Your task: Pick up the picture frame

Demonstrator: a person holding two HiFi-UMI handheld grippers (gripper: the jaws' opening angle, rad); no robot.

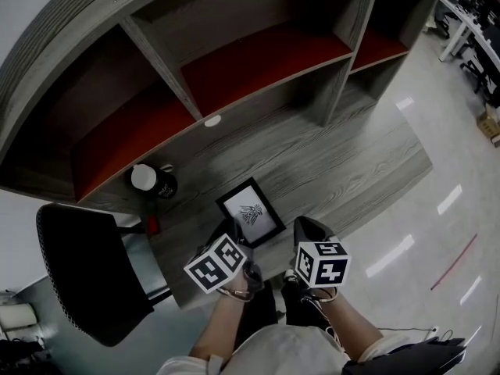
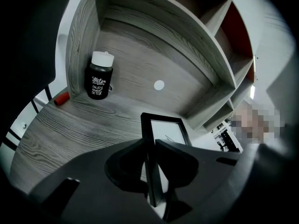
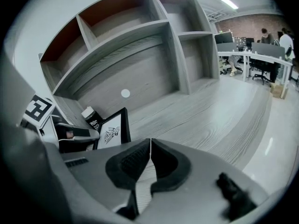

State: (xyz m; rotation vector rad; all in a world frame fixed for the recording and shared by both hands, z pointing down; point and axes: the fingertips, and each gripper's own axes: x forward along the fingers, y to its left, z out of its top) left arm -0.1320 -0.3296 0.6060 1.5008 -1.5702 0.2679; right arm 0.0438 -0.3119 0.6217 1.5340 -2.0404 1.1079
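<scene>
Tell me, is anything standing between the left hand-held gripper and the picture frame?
Nothing visible does: the left hand-held gripper is closed on the picture frame by its edge. The bottle stands apart, further back.

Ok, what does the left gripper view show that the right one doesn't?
Only left gripper view: a small red cylinder on the grey wooden desk. Only right gripper view: the right gripper, shut and empty, a black-and-white marker cube, faraway white office tables with people. Both: the black picture frame pinched by the left gripper, the black white-capped bottle, the grey shelves.
</scene>
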